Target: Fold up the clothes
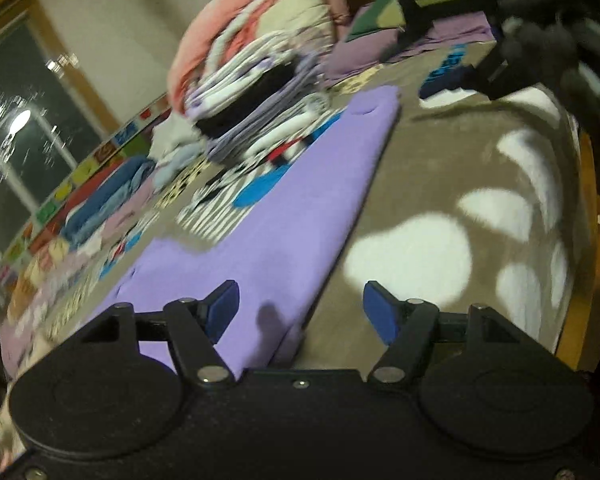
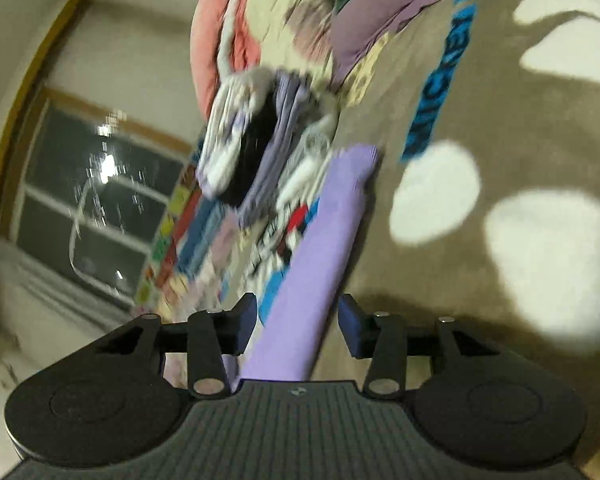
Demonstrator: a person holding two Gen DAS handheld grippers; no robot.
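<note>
The lilac garment point(image 1: 296, 216) lies flat on the brown blanket point(image 1: 432, 184) as a long folded strip. In the left wrist view its long axis runs from the bottom centre of the frame up toward the upper middle. Its near end sits under and between the fingers of the left gripper point(image 1: 300, 310), with the folded edge just inside the right-hand blue pad. Those fingers stand wide apart and hold nothing.

In the right wrist view the same garment point(image 2: 320, 248) rises from the bottom centre to the middle of the frame, seen edge-on and narrow. Its near end passes between the fingers of the right gripper point(image 2: 298, 326), which are also parted with a gap on each side of the cloth, so nothing is clamped. Both grippers sit at the strip's near end; which is closer I cannot tell. In the left view the other gripper appears dark and blurred at upper right.

Judged from this, the next fold turns on lifting the near end and carrying it along that axis toward the far end.

Count: one lilac garment in work, two grippers, one stack of folded clothes point(image 1: 260, 108) beyond it at upper centre, and one loose heap point(image 1: 112, 200) along the left edge, too blurred to count by piece.
</note>
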